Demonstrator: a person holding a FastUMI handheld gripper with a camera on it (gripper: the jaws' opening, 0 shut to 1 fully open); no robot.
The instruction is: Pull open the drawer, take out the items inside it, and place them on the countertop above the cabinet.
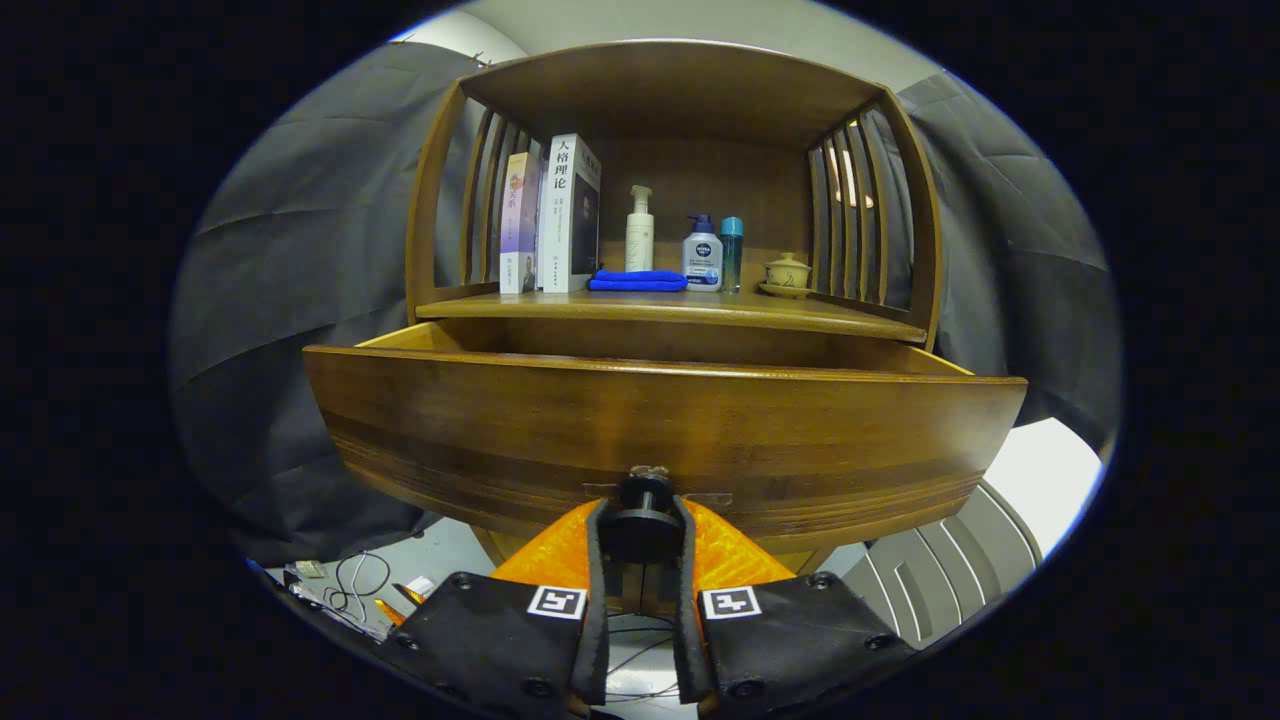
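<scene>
Wooden cabinet [668,90], rising beyond the fingers; countertop [670,305] already carrying books, bottles and cloth. Drawer [660,430], directly ahead, standing pulled open; its inside is lying out of sight. Knob [643,495]: gripper [641,525] is clamping it, fingers together. Opening judged done; removal and placing remaining.

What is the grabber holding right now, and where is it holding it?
The gripper is shut on the drawer, pinching its round knob at the front.
</scene>
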